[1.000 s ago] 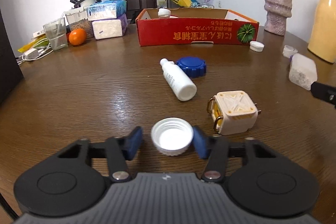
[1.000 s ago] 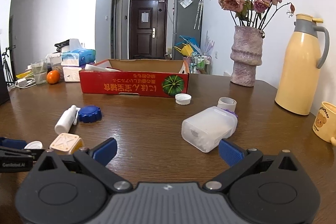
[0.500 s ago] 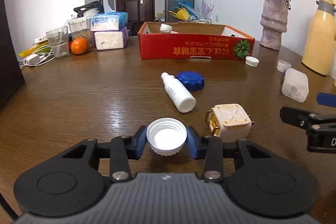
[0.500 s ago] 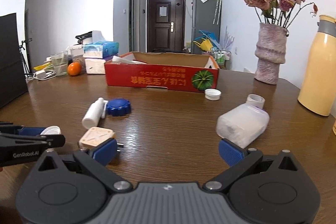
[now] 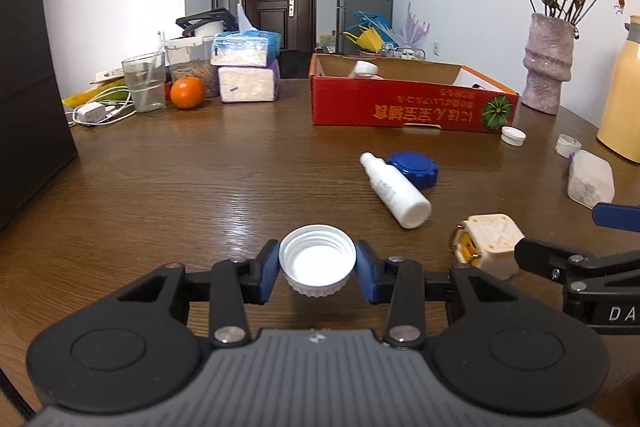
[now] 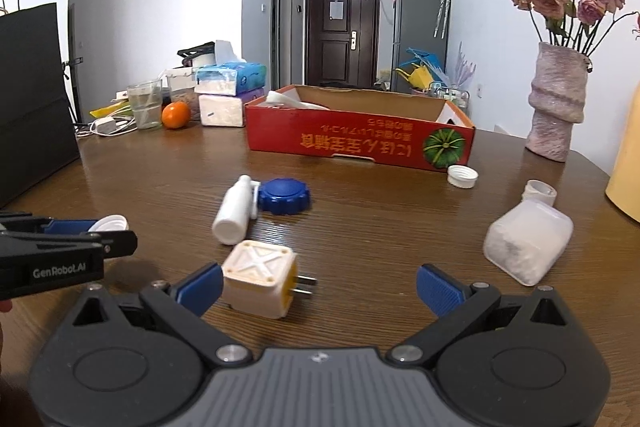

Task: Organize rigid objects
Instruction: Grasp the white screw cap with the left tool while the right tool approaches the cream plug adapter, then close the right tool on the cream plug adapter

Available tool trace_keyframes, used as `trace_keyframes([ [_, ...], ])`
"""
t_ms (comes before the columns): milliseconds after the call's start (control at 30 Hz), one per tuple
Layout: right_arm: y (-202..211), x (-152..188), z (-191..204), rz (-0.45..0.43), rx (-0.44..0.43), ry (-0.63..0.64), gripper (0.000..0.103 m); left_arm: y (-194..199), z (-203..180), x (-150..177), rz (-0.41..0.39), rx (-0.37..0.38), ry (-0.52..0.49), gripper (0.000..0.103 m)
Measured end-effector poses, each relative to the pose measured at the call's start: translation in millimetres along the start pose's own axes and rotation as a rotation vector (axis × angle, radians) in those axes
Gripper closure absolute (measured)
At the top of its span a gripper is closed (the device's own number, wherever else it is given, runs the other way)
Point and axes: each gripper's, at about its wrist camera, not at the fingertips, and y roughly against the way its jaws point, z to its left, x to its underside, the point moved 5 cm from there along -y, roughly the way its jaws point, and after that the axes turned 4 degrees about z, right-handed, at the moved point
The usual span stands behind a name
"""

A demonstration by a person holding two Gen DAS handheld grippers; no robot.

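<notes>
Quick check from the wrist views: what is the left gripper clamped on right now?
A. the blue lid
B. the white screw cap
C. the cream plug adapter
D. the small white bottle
B: in the left wrist view the left gripper has its blue pads pressed on both sides of the white screw cap, while the other three things lie loose on the table.
</notes>
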Motion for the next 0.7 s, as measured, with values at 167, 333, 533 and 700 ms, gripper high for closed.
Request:
trace_keyframes([
  [167, -7.9, -2.5, 15.3, 0.017, -0.004, 0.014, 0.0, 0.9, 14.2, -1.6, -0.012, -0.01, 0.023, 0.062],
  [333, -18.6, -4.6, 26.3, 0.038, 0.014, 0.007, 0.0, 1.8, 27.2, -3.6, -0.03, -0.022, 0.043, 0.062],
  [533, -33.6, -7.3, 30.3, 0.063, 0.062, -0.024, 0.0, 1.0, 40.2, -4.7, -0.036, -0.037, 0.066, 0.062],
  [700, -44.2, -8.1, 31.5, 0.08, 0.087, -0.047, 0.002, 0.3, 44.3, -4.6, -0.037, -0.035, 0.078, 0.062],
])
